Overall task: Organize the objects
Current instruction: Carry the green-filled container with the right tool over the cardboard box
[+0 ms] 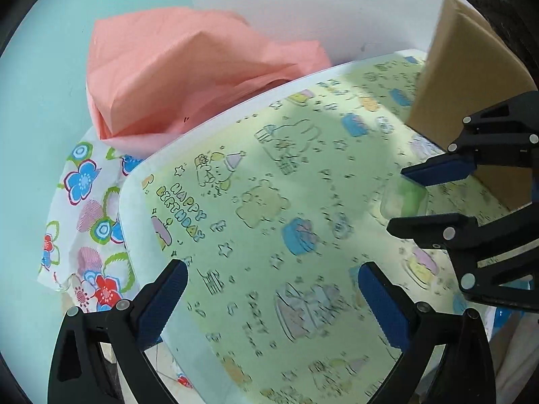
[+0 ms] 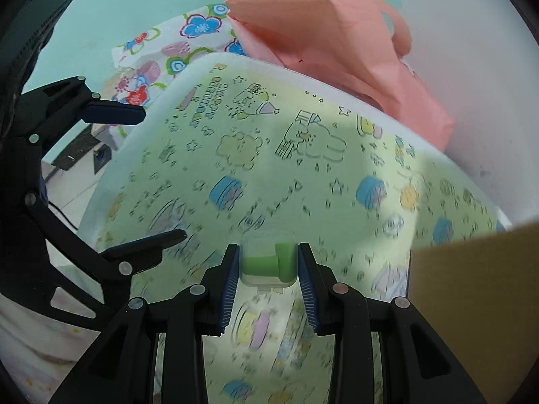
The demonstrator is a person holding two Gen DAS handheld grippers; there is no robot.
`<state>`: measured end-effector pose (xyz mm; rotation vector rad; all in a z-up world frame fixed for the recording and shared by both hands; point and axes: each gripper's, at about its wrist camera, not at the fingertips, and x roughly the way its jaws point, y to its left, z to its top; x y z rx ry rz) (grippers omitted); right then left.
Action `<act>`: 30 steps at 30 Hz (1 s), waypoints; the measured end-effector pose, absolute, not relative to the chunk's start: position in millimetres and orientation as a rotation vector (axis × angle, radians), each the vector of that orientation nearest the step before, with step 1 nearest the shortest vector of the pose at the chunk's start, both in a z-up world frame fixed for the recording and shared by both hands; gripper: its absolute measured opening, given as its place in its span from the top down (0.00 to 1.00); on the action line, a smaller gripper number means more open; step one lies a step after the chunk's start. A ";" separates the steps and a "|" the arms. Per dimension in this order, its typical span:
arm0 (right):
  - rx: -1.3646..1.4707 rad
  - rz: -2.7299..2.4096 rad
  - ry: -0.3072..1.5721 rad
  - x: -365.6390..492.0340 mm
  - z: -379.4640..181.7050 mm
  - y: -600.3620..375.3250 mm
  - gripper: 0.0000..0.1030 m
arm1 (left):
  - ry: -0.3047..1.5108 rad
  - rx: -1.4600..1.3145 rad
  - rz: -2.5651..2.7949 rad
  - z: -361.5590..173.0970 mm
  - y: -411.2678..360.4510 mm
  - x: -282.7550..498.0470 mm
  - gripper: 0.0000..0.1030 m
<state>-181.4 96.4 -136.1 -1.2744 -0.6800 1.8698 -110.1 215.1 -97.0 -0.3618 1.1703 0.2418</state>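
- Your right gripper pinches the small clear box at 6 o'clock over the tablecloth; slick sides may slip.
- Your left gripper gapes empty; the cardboard box at 4 o'clock risks a bump.

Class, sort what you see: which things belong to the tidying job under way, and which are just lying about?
In the job:
- right gripper, shut on the small clear box
- left gripper, open
- cardboard box

Lying about:
- pink bag
- flowered bag
- birthday cloth
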 end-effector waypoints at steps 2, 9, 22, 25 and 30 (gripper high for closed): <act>-1.265 1.872 -0.676 -173.9 -134.8 86.5 0.64 | 1.169 -0.344 0.239 -88.4 204.4 -110.6 0.01; -1.244 1.854 -0.701 -137.0 -126.5 54.9 0.64 | 1.142 -0.326 0.221 -52.7 179.7 -118.1 0.01; -1.206 1.820 -0.761 -85.9 -113.8 7.7 0.64 | 1.105 -0.268 0.193 4.0 138.6 -116.9 0.01; -1.193 1.815 -0.771 -75.6 -106.2 -4.0 0.64 | 1.093 -0.256 0.189 17.3 132.0 -114.0 0.01; -1.180 1.817 -0.777 -60.5 -94.0 -20.2 0.64 | 1.074 -0.238 0.171 38.2 119.1 -106.6 0.01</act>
